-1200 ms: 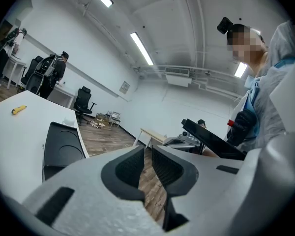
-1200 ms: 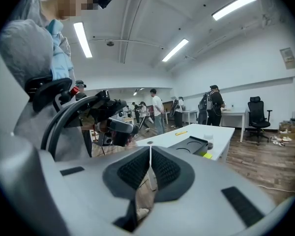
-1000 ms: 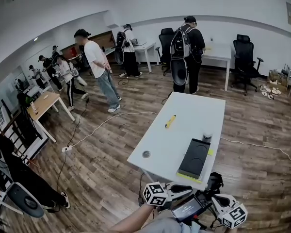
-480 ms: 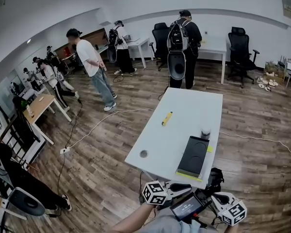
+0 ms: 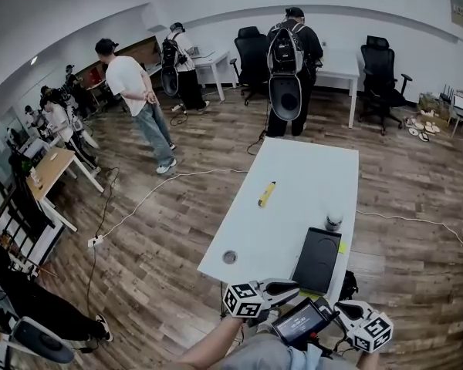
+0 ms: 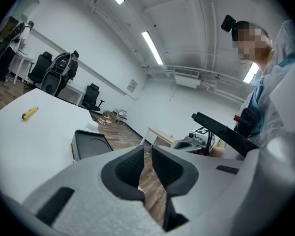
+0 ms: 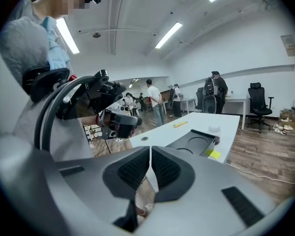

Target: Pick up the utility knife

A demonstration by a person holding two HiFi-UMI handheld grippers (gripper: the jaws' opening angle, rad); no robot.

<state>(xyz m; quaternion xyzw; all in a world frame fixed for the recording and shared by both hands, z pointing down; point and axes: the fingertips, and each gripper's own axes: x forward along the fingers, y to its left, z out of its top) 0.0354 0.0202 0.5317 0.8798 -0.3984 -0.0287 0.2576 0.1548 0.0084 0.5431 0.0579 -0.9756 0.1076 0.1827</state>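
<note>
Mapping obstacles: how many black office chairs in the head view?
2: left chair by the far wall, right chair beside the desk. Others may be hidden.

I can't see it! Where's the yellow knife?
Head view: the yellow knife lies on the white table, near its left edge, beyond the black tray.

Leaving the white table (image 5: 309,168) bare left of the black tray (image 5: 316,259) up to the utility knife (image 5: 267,193), only a small disc (image 5: 230,257) lying left of the tray, a jar (image 5: 334,222) standing just behind it.
</note>
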